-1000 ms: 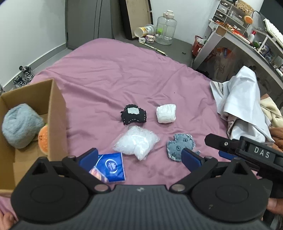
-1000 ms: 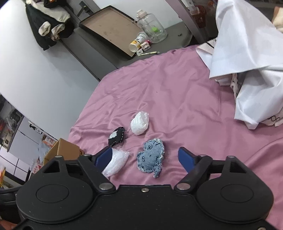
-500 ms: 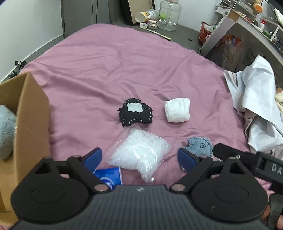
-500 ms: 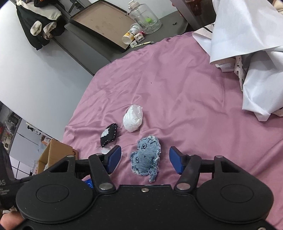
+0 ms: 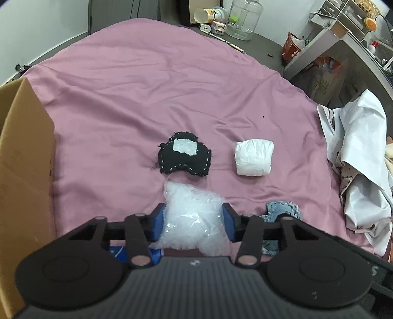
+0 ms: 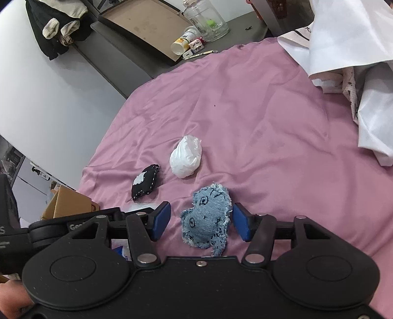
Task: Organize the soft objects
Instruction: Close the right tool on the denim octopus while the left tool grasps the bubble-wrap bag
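Note:
Soft objects lie on a pink bedsheet (image 5: pixel 147 81). My left gripper (image 5: pixel 193 222) has its blue pads touching both sides of a clear crinkly plastic bag (image 5: pixel 192 217). My right gripper (image 6: pixel 201 222) stands open around a denim stuffed patch (image 6: pixel 206 218), with small gaps at each pad. Beyond lie a black stitched cushion (image 5: pixel 184 157) (image 6: pixel 145 181) and a white wrapped bundle (image 5: pixel 254 157) (image 6: pixel 186 159). The denim patch (image 5: pixel 282 208) shows partly behind my left gripper. A blue packet (image 5: pixel 120 251) peeks out under the left finger.
An open cardboard box (image 5: pixel 22 157) stands at the left edge of the bed; it shows small in the right wrist view (image 6: pixel 71 202). A heap of white cloth (image 5: pixel 356 157) (image 6: pixel 356 49) lies on the right. A glass jar (image 5: pixel 243 19) and clutter sit on the floor beyond.
My left gripper moved forward over the plastic bag and closed its pads onto it. My right gripper moved down around the denim patch and narrowed.

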Demonstrator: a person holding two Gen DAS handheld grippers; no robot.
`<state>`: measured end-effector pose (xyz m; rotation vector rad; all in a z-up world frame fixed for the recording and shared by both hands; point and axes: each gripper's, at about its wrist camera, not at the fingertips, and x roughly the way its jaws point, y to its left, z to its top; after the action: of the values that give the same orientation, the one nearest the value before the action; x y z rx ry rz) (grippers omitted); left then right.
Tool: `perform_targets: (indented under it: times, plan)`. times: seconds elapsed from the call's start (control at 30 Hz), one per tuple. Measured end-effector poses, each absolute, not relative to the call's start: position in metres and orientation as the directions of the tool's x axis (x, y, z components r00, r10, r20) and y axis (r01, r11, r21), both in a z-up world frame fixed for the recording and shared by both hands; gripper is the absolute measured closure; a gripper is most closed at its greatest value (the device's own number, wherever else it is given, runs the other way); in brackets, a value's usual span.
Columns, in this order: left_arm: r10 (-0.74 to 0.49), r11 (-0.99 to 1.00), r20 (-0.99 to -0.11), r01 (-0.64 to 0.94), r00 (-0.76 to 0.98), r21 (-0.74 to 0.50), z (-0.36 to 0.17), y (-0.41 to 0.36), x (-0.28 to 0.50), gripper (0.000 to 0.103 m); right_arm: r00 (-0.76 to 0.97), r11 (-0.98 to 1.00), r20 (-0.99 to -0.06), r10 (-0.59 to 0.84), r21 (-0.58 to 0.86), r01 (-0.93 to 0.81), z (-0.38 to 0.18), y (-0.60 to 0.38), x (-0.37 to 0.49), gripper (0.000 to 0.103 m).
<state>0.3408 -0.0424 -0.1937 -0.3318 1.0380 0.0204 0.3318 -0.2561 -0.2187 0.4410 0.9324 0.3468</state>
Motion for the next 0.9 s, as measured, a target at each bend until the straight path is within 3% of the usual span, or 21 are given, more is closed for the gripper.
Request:
perform_targets:
  times: [0.2, 0.27, 0.9]
  plan:
    - [-0.145, 0.938, -0.837, -0.196, 0.528, -0.287, -0.183, -0.035, 0.330, 0.058, 0.551, 0.867, -0.699, 0.456, 0.488, -0.099, -0.221, -0.250, 0.334, 0.060]
    - [-0.144, 0.939, -0.836, -0.192, 0.530, -0.284, -0.179, -0.034, 0.327, 0.058, 0.551, 0.866, -0.700, 0.454, 0.491, -0.089, -0.225, -0.247, 0.338, 0.076]
    - [-0.186, 0.930, -0.766, -0.142, 0.615, -0.340, -0.108, -0.012, 0.292, 0.058, 0.613, 0.855, -0.634, 0.472, 0.498, -0.144, -0.191, -0.238, 0.315, 0.081]
